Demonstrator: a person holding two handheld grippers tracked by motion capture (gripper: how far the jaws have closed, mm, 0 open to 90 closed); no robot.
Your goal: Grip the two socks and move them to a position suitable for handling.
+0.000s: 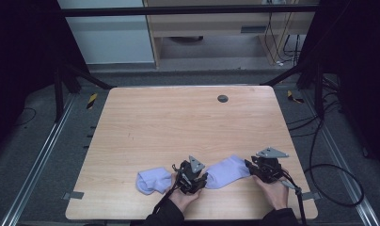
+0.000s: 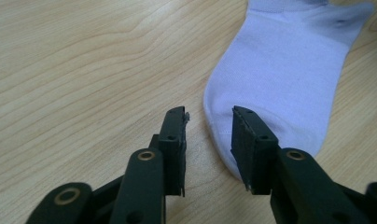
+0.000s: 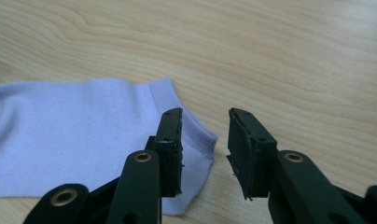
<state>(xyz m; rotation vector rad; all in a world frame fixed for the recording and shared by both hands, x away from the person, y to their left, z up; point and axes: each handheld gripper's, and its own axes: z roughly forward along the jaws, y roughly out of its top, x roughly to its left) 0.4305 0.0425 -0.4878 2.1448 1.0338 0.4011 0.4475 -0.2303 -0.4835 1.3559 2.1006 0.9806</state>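
wooden table (image 1: 178,122) near edge: flat lavender sock (image 1: 227,171) between my grippers, balled sock (image 1: 153,181) just left. light, limp fabric, i'd pinch toe and cuff. left gripper (image 2: 208,140) and right gripper (image 3: 204,140) both apart, gripping nothing.

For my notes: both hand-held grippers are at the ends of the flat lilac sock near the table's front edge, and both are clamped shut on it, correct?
Not quite. The left hand-held gripper and right hand-held gripper are at the ends of the flat lilac sock, but their jaws stand open, having just been opening; both gripper views show a gap, with no fabric pinched.
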